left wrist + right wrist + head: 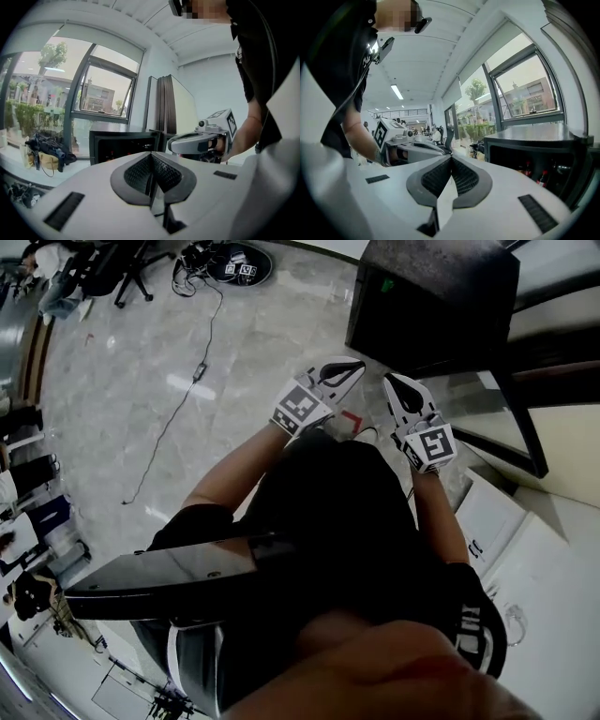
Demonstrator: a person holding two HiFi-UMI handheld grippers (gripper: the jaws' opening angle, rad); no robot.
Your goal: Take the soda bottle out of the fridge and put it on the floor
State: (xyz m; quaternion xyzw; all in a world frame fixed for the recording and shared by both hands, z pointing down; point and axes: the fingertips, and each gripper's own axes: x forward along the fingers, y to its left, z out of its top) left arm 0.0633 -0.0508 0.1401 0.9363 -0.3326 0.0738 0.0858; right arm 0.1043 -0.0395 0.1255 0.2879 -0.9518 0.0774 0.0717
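Note:
A small black fridge (431,296) stands on the floor ahead of me at the upper right of the head view. In the right gripper view, bottles with red caps (543,178) show dimly inside the fridge (534,150); which one is the soda bottle I cannot tell. My left gripper (352,367) and right gripper (392,381) are held side by side in the air short of the fridge. Both are shut with nothing between the jaws, as their own views show for the left gripper (151,154) and the right gripper (451,158).
A black cable (178,409) trails across the grey stone floor (244,352). Office chairs (112,268) stand at the far left. A white cabinet (525,549) is at my right. Bags (47,150) lie under the large window (70,93) left of the fridge (124,143).

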